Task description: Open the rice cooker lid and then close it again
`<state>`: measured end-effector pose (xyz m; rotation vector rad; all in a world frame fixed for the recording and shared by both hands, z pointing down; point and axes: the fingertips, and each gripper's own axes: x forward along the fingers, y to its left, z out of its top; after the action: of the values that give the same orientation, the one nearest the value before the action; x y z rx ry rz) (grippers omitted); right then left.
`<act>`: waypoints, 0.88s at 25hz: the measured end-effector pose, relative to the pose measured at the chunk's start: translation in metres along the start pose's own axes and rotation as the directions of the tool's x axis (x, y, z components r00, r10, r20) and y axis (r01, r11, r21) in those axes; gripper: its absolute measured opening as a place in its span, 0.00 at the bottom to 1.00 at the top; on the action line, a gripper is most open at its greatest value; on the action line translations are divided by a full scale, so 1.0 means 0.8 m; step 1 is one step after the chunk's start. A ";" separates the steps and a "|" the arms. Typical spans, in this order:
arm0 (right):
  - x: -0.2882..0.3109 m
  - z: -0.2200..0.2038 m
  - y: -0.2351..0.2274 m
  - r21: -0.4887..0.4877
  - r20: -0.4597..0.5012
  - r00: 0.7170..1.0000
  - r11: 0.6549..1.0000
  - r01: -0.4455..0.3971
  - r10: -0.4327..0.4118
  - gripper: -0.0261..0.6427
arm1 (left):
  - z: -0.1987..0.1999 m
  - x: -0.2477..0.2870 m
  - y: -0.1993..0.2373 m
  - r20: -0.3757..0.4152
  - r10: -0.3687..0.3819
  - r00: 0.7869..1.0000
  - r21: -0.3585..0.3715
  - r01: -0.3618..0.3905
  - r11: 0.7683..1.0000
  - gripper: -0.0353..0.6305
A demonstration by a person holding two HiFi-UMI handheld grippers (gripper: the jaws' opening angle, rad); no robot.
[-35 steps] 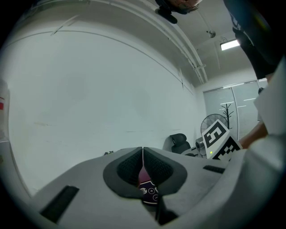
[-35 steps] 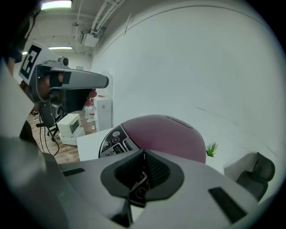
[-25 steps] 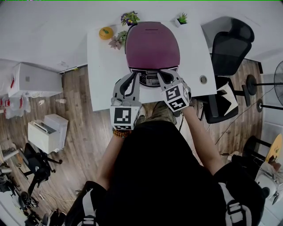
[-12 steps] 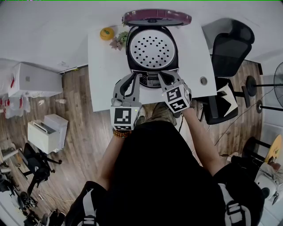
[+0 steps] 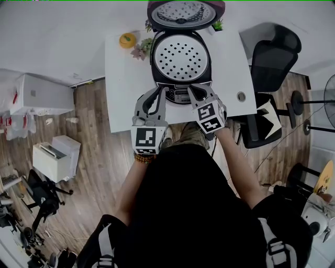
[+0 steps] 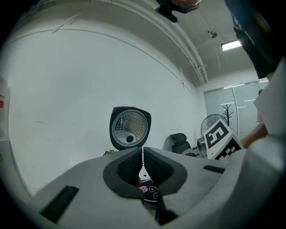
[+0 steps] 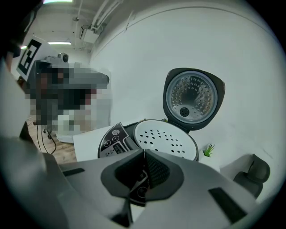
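Holding left gripper (image 5: 162, 90) and right gripper (image 5: 191, 88) pinched closed, empty, at the rice cooker's (image 5: 155, 63) front; facing the upright lid (image 5: 186, 10) at its far edge, seemingly nearer the right.

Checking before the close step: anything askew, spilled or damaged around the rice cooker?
Nothing stands out. The rice cooker lid stands fully open, the perforated steamer tray sits squarely inside, and the white table shows no spill.
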<state>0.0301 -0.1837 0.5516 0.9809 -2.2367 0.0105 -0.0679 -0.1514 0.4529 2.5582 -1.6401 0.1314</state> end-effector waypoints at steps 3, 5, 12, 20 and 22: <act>-0.001 -0.001 -0.001 0.006 0.004 1.000 1.000 0.003 -0.003 0.08 | 0.000 0.001 -0.004 -0.001 -0.004 1.000 0.004 0.004 1.000 0.10; -0.001 -0.002 -0.001 0.009 0.004 1.000 1.000 0.006 -0.006 0.08 | 0.000 0.001 -0.005 -0.002 -0.006 1.000 0.007 0.006 1.000 0.10; -0.003 0.003 -0.004 0.037 0.034 0.999 0.999 0.020 -0.022 0.08 | 0.004 0.001 -0.004 0.003 -0.003 1.000 0.009 0.003 1.000 0.10; -0.003 0.002 -0.003 0.035 0.046 0.998 0.999 0.030 -0.031 0.08 | 0.004 0.000 -0.002 0.004 0.000 1.000 -0.006 0.000 1.000 0.10; -0.005 -0.001 0.004 0.096 0.065 0.998 0.995 -0.029 0.023 0.08 | 0.006 0.001 -0.004 0.014 -0.012 1.000 -0.013 0.012 1.000 0.10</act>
<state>0.0303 -0.1788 0.5504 1.0160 -2.3256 0.1017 -0.0645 -0.1514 0.4479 2.5645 -1.6247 0.1025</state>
